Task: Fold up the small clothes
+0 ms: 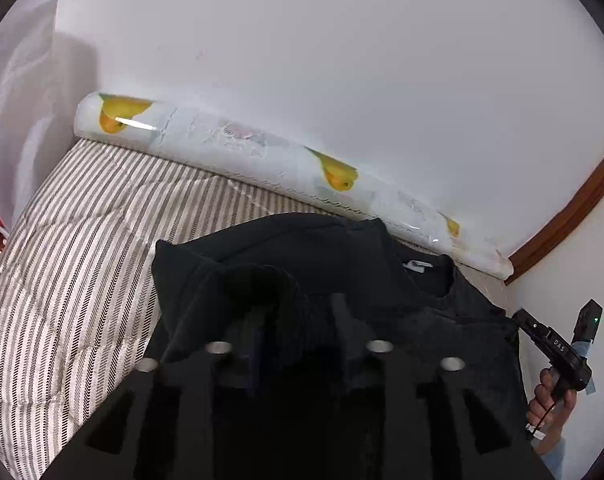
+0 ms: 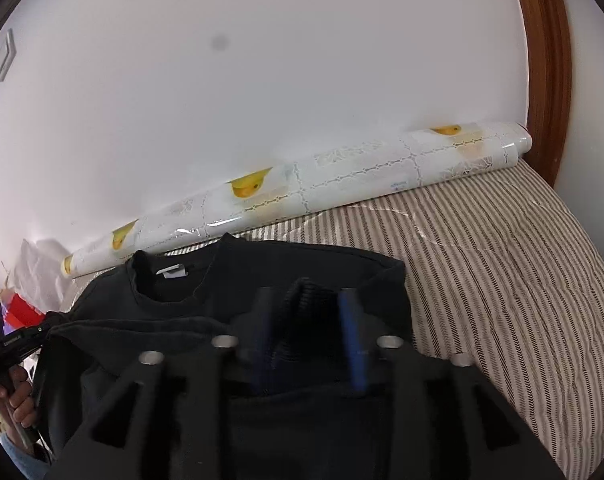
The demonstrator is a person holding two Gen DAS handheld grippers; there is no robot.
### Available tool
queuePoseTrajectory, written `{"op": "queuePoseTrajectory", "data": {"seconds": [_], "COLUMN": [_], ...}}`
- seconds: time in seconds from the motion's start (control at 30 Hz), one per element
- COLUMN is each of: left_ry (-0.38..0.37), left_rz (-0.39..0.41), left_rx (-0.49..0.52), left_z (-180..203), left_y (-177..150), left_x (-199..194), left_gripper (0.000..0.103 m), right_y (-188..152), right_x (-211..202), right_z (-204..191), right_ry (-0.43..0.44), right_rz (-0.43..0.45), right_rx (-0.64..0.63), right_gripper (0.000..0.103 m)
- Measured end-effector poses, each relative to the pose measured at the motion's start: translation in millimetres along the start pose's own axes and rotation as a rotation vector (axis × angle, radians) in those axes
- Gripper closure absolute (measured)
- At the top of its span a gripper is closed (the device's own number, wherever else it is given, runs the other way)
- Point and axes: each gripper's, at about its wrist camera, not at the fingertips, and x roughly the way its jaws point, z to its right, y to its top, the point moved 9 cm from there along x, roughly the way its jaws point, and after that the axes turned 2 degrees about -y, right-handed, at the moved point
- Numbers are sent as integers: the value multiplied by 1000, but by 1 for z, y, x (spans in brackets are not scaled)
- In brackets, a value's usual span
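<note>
Black sweater (image 2: 310, 264) is lying on the striped bed (image 2: 502, 264), neck label facing up, near a wrapped roll (image 2: 342, 184) resting against the wall (image 2: 261, 80). Right gripper (image 2: 308, 300) is pinching a ribbed cuff (image 2: 306, 288). Left gripper (image 1: 297, 308) is clamping bunched ribbed fabric at the other side.

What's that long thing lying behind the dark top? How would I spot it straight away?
Start at the white wall behind the brown-and-cream striped mattress. Where wall meets mattress lies a long white roll of plastic-wrapped patterned sheet, just beyond the black long-sleeved top. It is the only glossy, tube-shaped thing there, printed with yellow fruit.
</note>
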Motion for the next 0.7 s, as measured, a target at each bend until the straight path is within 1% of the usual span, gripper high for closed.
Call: {"op": "queuePoseTrajectory", "data": {"seconds": [0.03,0.07,0.1,0.13,0.27,0.37,0.43,0.57,0.7], "left_ry": [5,9,18,36,71,116,130,161,172], "left_rz": [20,42,66,86,91,95,88,74,47], "left_rx": [18,34,51,68,98,107,95,65,14], "left_z": [3,6,9,11,15,9,0,-18,-40], "left_y": [1,4,6,6,4,-6,-19,-47,-83], "left_x": [-5,-10,-15,-22,-41,-58,-71,-94,-115], "left_gripper": [51,38,34,33,33,33,33,33,33], "right_y": [0,0,-2,-4,-23,-43,-57,-92,-128], "right_x": [-4,-9,-14,-19,-45,-66,-82,-112,-135], "right_z": [0,0,-1,-1,-5,-3,5,25,43], "right_ry": [-1,-14,-29,-42,-69,-98,-126,-136,-159], "right_rz": [14,23,29,34,25,15,13,-15,-44], "right_rx": [-8,-26,-51,-77,-139,-181,-188,-150,-127], "right_gripper": [59,57,55,53,53,51,48,46,40]}}
